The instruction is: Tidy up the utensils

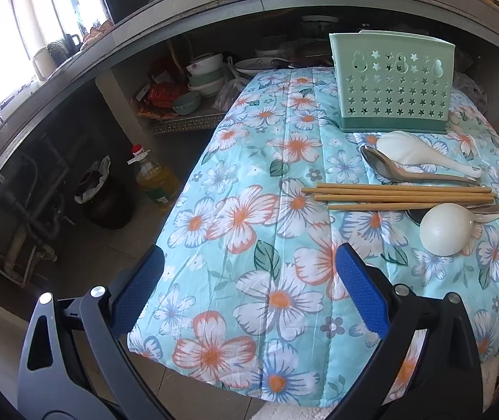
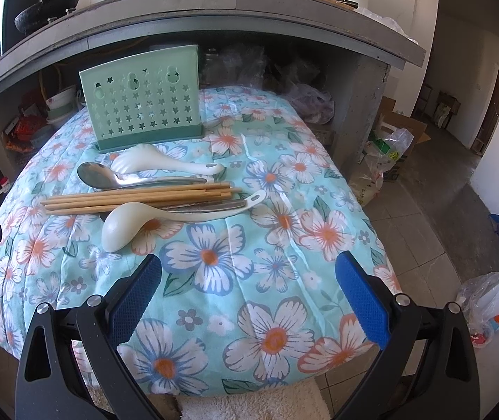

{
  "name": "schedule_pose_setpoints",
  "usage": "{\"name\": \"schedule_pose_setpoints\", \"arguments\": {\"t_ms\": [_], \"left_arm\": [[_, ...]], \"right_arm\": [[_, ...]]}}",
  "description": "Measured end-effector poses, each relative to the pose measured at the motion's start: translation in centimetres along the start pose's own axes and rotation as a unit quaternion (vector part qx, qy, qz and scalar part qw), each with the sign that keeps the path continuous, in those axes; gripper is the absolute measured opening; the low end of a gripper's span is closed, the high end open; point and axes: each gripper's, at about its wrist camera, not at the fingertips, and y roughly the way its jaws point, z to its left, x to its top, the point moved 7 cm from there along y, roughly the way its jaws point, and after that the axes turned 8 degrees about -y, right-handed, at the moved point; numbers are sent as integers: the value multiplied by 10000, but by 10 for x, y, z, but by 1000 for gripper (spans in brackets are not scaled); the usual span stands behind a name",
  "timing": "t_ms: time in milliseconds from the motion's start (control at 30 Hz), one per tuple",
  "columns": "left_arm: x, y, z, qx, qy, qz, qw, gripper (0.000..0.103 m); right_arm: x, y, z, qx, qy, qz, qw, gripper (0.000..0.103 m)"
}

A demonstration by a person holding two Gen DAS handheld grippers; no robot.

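1. Both grippers are spread wide and hold nothing: left gripper (image 1: 249,290) and right gripper (image 2: 249,292) hover over the near edge of the floral cloth (image 2: 235,280).
2. Utensils lie in a row ahead of your right gripper, slightly to its left; from the left gripper they sit ahead and to its right.
3. Chopsticks (image 2: 137,197): light, stiff, thin, likely to roll. I'd pinch them mid-length as a bundle. At least four; exact count unclear.
4. White ladle (image 2: 120,229), nearest you: smooth, probably slippery; take the handle, not the bowl.
5. White rice paddle (image 2: 165,162) and metal spoon (image 2: 99,175) lie beyond the chopsticks. Another metal piece (image 2: 214,206) sits under the ladle handle; type unclear.
6. One green holder (image 2: 144,98) stands upright past the row, paddle just beside its base. Looks light, so it may tip when you load it.
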Motion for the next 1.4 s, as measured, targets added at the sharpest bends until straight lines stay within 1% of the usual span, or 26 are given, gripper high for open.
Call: {"name": "schedule_pose_setpoints", "arguments": {"t_ms": [300,400,433,533,633,700,800,867,1000,1033,1100,1167,1200,1267,1300,1400], "left_arm": [[2,16,-7,81,47,183,9998,94],[2,20,-10,0,83,250,9997,94],[3,20,-12,-115,78,279,9995,94],[2,26,-21,-766,-25,469,9960,94],[0,30,-34,-1526,-142,693,9858,94],[-1,31,-46,-1913,-104,727,9788,94],[-2,30,-61,-2255,-46,686,9718,94],[-2,30,-70,-2421,-53,713,9676,94],[-4,25,-86,-2985,-4,792,9511,94],[-4,24,-91,-3054,57,771,9491,94],[-5,21,-101,-3010,342,613,9510,94],[-10,17,-114,-2795,882,321,9555,94],[-13,15,-120,-2695,1155,207,9558,94],[-20,11,-132,-2591,1634,-6,9519,94],[-25,10,-138,-2503,1877,-100,9497,93],[-38,11,-153,-2261,2442,-244,9427,76]], "right_arm": [[3,15,0,-5,-16,125,9999,97],[4,18,0,8,-38,130,9999,97],[4,19,0,20,-63,118,9999,97],[7,21,-2,-12,-152,55,9999,97],[8,24,-6,-47,-227,-4,9997,97],[8,27,-9,-61,-294,-21,9995,97],[6,31,-12,44,-395,38,9992,97],[5,34,-14,115,-404,71,9991,97],[5,37,-22,170,-293,38,9994,97],[6,37,-25,160,-250,23,9996,97],[7,39,-31,117,-151,16,9998,97],[7,43,-37,98,-34,70,9999,97],[6,46,-40,90,27,107,9999,97],[4,50,-46,97,153,181,9997,97],[3,52,-48,106,209,208,9995,97],[0,58,-52,135,323,287,9990,97]]}}
